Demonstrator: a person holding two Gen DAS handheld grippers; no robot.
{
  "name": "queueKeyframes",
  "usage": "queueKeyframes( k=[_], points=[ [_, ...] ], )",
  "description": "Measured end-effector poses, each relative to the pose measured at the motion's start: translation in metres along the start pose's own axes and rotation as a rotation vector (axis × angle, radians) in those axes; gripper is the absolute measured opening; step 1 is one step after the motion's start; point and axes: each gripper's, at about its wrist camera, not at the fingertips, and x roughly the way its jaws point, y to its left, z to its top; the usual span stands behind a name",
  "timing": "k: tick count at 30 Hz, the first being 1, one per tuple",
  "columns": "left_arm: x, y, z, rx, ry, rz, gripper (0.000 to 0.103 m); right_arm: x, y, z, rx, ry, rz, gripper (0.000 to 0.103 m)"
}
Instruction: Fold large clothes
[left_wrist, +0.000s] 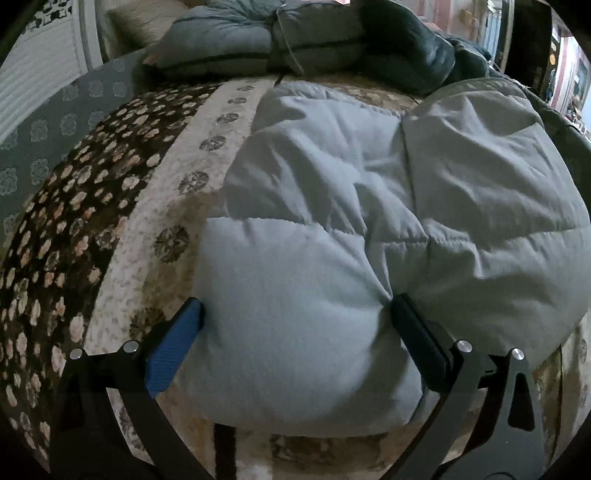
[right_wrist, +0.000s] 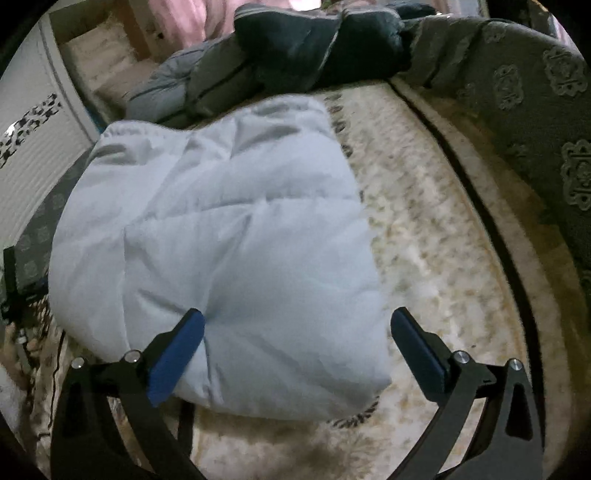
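A pale grey-blue puffy quilted jacket (left_wrist: 369, 221) lies folded on a patterned bed cover. My left gripper (left_wrist: 295, 317) is open, its two fingers straddling the jacket's near left corner; the right finger presses into the fabric. In the right wrist view the same jacket (right_wrist: 229, 229) fills the left and middle. My right gripper (right_wrist: 297, 332) is open over the jacket's near right corner, its left finger (right_wrist: 177, 354) resting on the fabric and its right finger (right_wrist: 417, 350) over the bed cover beside the jacket's edge.
A pile of dark and grey padded clothes (left_wrist: 295, 40) lies at the far end of the bed, also in the right wrist view (right_wrist: 295, 48). The floral bed cover (left_wrist: 110, 221) spreads to the left. A dark patterned cushion edge (right_wrist: 535, 129) rises at right.
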Motion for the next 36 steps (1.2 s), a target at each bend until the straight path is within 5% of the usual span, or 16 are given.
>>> queueKeyframes(
  k=[6, 14, 22, 27, 31, 36],
  points=[
    [0.006, 0.006, -0.001, -0.024, 0.017, -0.034, 0.1, -0.002, 0.034, -0.016, -0.165, 0.009, -0.039, 0.102],
    [0.006, 0.012, -0.005, -0.025, 0.014, -0.035, 0.1, 0.028, 0.01, -0.008, 0.009, 0.063, 0.083, 0.102],
    [-0.004, 0.023, -0.009, -0.084, 0.037, -0.068, 0.1, 0.028, 0.005, -0.015, 0.067, 0.078, 0.091, 0.102],
    [-0.012, 0.017, -0.017, -0.029, 0.024, -0.067, 0.1, 0.028, 0.024, -0.015, -0.03, 0.041, 0.036, 0.101],
    [-0.009, 0.027, -0.018, -0.064, 0.022, -0.109, 0.1, 0.028, 0.053, -0.008, -0.166, 0.016, -0.036, 0.08],
    [-0.009, 0.026, -0.023, -0.042, 0.006, -0.12, 0.1, 0.034, 0.059, -0.007, -0.172, 0.043, -0.062, 0.077]
  ],
)
